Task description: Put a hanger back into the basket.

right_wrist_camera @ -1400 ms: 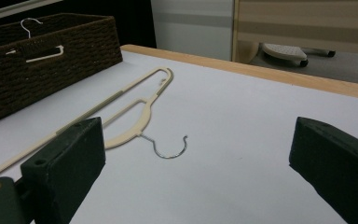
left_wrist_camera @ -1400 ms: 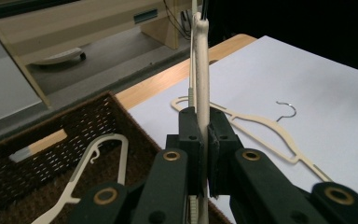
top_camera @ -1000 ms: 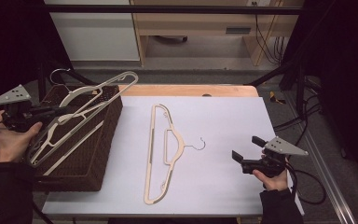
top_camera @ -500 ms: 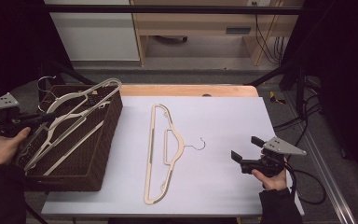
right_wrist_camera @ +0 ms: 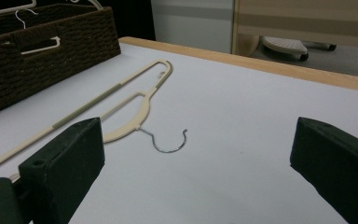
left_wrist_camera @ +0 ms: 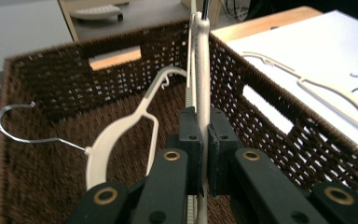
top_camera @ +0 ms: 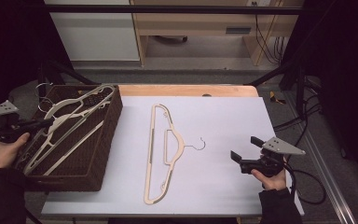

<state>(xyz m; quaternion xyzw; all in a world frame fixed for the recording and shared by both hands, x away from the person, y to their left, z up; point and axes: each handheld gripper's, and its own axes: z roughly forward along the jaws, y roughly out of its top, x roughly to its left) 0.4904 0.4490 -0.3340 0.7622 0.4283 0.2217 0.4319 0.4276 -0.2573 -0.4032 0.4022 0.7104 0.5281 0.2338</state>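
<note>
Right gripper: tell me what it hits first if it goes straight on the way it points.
Probably the metal hook of the cream hanger lying on the table; the right gripper, jaws open, aims at it. Exact depth is unclear.

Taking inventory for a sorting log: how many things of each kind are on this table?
Cream plastic hangers with wire hooks: 3 (one on the white table top, one gripped, one lying in the basket)
Dark brown woven wicker basket: 1
Total: 4
</note>
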